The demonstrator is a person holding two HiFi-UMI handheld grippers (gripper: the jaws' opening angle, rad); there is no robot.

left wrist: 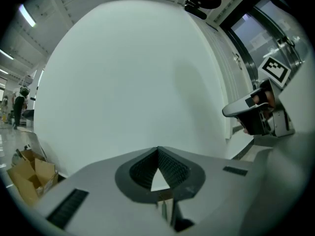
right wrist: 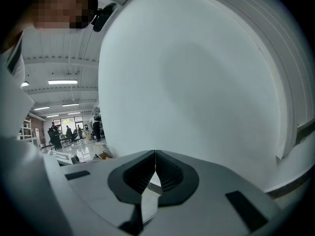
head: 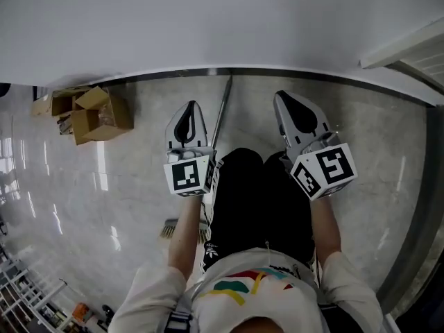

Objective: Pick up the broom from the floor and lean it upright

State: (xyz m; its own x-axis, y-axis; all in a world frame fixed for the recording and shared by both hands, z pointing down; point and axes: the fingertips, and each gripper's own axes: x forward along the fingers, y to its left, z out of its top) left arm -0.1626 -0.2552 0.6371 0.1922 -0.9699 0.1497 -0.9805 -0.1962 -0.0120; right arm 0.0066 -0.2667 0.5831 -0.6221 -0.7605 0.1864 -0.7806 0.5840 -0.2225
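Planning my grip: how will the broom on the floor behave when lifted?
The broom has a thin, straight handle that looks stiff but smooth, so it may slip or roll. Its bristle head sits at one end, so a grip far from it would probably let it tip.

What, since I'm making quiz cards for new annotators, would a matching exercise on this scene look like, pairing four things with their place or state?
Things:
1. broom
2. cardboard boxes
3. left gripper
4. right gripper

Place or state:
A. by the wall, at the head view's far left
B. shut and empty, right of the handle
C. lying on the floor, handle toward the wall
D. shut and empty, left of the handle

Pairs: 1-C, 2-A, 3-D, 4-B
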